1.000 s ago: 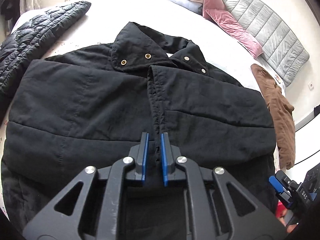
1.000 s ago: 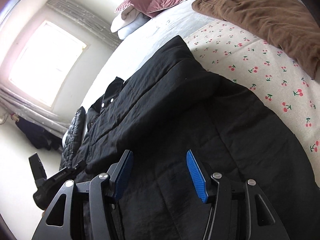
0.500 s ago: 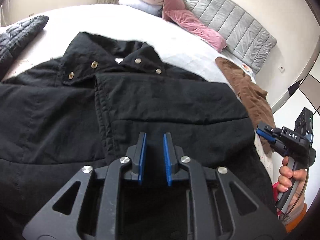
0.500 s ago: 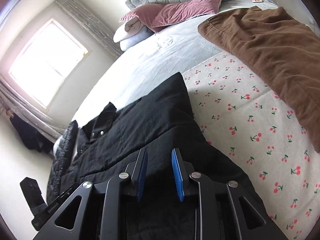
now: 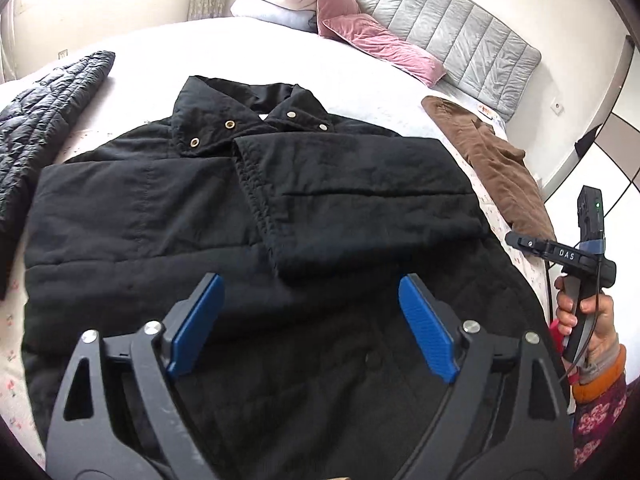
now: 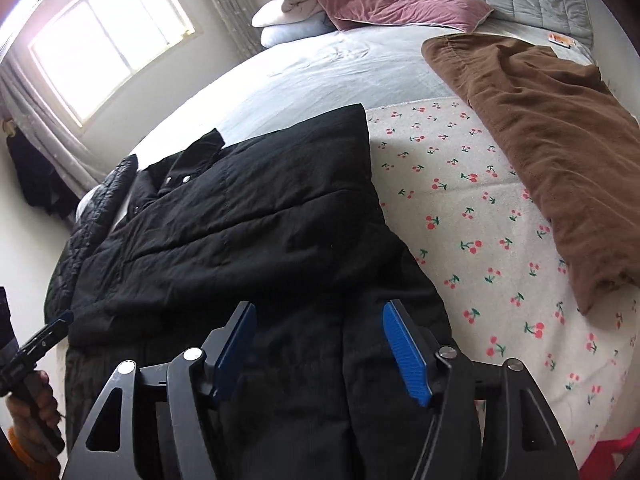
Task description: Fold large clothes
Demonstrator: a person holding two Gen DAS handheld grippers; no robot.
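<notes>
Jaws, left: the left gripper (image 5: 310, 300) is spread wide, blue pads (image 5: 196, 322) well apart, nothing between them, hovering over the lower middle of the coat.
Jaws, right: the right gripper (image 6: 320, 340) is parted too, pads (image 6: 406, 354) clear of any cloth, hanging above the coat's lower right part.
Black coat: the black coat (image 5: 160, 208) lies flat and front-up on the bed, collar pointing toward the headboard, hem nearest the grippers.
Folded sleeves: both sleeves are laid across the chest, their cuffs meeting near the middle; the cuff (image 5: 260, 204) on the right-hand one shows a stitched edge.
Collar: brass and silver snaps (image 5: 229, 123) show on the open collar.
From the right wrist: the same coat (image 6: 240, 216) runs away toward the window, its folded shoulder edge sitting just beside the cherry-print sheet (image 6: 480, 220).
Brown garment: a brown garment (image 6: 552, 152) lies on the sheet, apart from the coat on its right.
Quilted jacket: a dark quilted jacket (image 5: 44, 108) rests along the coat's left side.
Pillows: pink pillows (image 5: 372, 40) and white bedding are piled by the grey padded headboard (image 5: 460, 28).
Window: a bright window (image 6: 108, 48) sits beyond the bed.
</notes>
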